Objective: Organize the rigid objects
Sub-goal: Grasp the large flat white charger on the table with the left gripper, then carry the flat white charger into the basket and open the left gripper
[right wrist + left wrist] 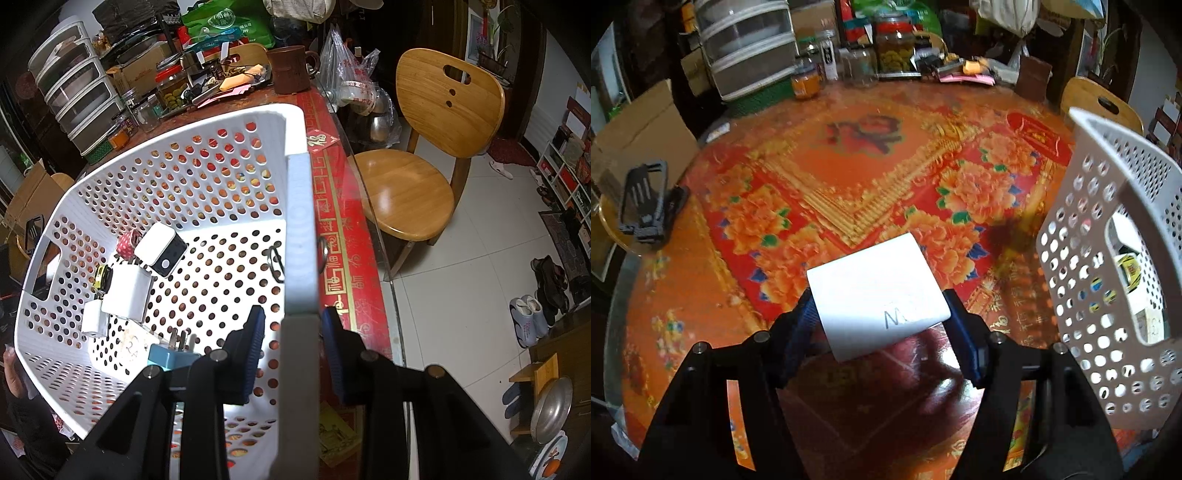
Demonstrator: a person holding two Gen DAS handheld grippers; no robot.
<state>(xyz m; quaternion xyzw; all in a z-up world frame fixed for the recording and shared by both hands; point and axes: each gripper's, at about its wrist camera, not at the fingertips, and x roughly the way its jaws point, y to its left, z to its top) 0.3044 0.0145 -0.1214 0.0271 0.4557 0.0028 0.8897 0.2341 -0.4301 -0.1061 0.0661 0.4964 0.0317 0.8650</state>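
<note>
My left gripper (882, 317) is shut on a white box (875, 291) with grey lettering and holds it above the red flowered tablecloth (857, 166). The white perforated basket (1108, 258) stands tilted at the right. My right gripper (295, 325) is shut on the basket rim (301, 236), one finger inside and one outside the wall. Inside the basket lie white chargers (127, 288), a white and black box (160, 247), a blue plug adapter (170, 354), a yellow toy car (101, 278) and a black ring (275, 264).
A black phone stand (646, 199) lies at the table's left edge. Jars (894, 48), plastic drawers (746, 44) and clutter line the far side. A brown mug (290, 70) and a wooden chair (436, 147) stand beyond the table's right edge.
</note>
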